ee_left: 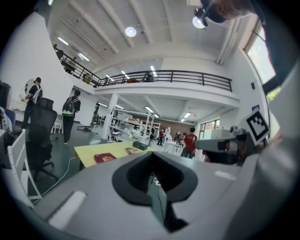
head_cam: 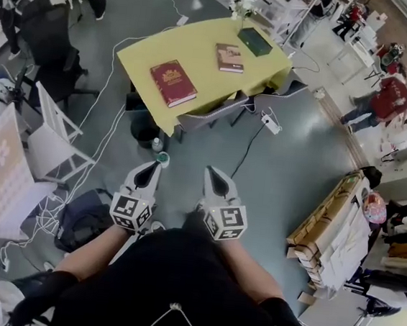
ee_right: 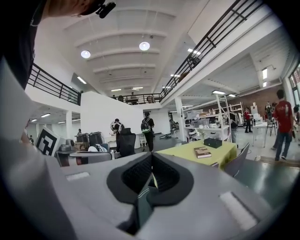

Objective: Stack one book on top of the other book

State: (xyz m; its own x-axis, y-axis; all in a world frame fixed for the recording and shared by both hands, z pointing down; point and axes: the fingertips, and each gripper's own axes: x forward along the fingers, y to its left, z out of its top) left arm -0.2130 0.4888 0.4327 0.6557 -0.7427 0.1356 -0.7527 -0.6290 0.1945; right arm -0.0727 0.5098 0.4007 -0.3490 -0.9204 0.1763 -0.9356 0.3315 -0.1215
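i'm holding both tools out in front of me over the grey floor (head_cam: 282, 174), side by side and close to level, well short of the yellow surface (head_cam: 194, 45). the left tool (head_cam: 149, 171) has its jaws pressed fully together with nothing between them; its own view shows the dark pads meeting in one seam at the left tool's tip (ee_left: 151, 154). the right tool (head_cam: 213, 178) is the same, jaws closed right up and empty, seen along its own seam (ee_right: 151, 156).

the books lie apart on the surface, neither on top of the other. the red book (head_cam: 173, 83) lies flat near the surface's near-left corner, cover up, turned at an angle. the brown book (head_cam: 230, 57) lies flat farther back and to the right, well apart from the red one. beyond it, near the far right corner, sits a dark green flat thing (head_cam: 254, 41); whether it is a book or a box i cannot tell.

from the left gripper view the red book (ee_left: 105, 157) is nearest, with the brown book (ee_left: 134, 150) behind it. the right gripper view shows the brown book (ee_right: 202, 152) on the surface (ee_right: 183, 150).

a grey chair (head_cam: 208, 116) is pushed against the surface's near edge. a person in a red top (head_cam: 383, 102) stands off to the right.
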